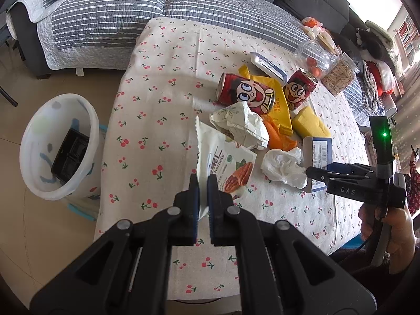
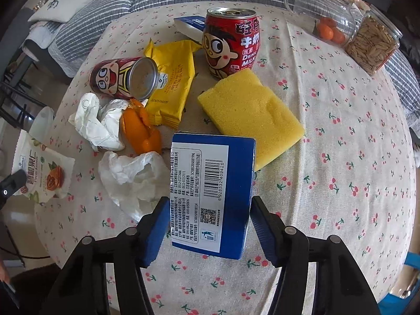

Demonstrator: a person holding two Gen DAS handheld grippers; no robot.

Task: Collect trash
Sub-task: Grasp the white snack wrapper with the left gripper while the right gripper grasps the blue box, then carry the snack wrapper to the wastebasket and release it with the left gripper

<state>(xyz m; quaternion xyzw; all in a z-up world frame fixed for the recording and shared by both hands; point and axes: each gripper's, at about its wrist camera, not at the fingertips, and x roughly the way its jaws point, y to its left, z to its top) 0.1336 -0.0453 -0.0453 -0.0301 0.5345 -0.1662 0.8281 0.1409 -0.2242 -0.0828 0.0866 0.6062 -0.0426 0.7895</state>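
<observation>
Spreading across most of both views, your desk [image 1: 162, 84] wears a cream cloth dotted with cherries, and a sofa with grey striped quilts [image 1: 110, 13] runs behind it. Left of the desk, on the floor, stands your white bin [image 1: 56, 147] with a black tray [image 1: 70, 157] leaning inside it.

Your left gripper [image 1: 203, 183] has its blue pads pressed nearly together, pinching the near edge of a white pecan-kernel snack bag [image 1: 225, 165], which is lifted and tilts up from the cloth. Your right gripper [image 2: 210, 210] sits around a blue box [image 2: 212, 191] with a barcode label facing up; its left pad touches the box's side, the right one stands just beside the other side, so you cannot tell for sure that the box is clamped.

Beyond the box lies a yellow sponge [image 2: 249, 110], its near corner tucked behind the box. A yellow wrapper [image 2: 170, 78] lies flat in the middle, with a red milk can [image 2: 123, 78] tipped on its side against it and a second red can [image 2: 231, 42] upright beside it. Nearer you, crumpled printed paper [image 2: 97, 120], orange peel [image 2: 141, 131] and a wadded white tissue [image 2: 131, 176] crowd together, the tissue touching the box's left side. At the far right edge, a jar of seeds [image 2: 372, 44] and a clear jar holding small orange fruits [image 2: 323, 13] lie tipped over.
</observation>
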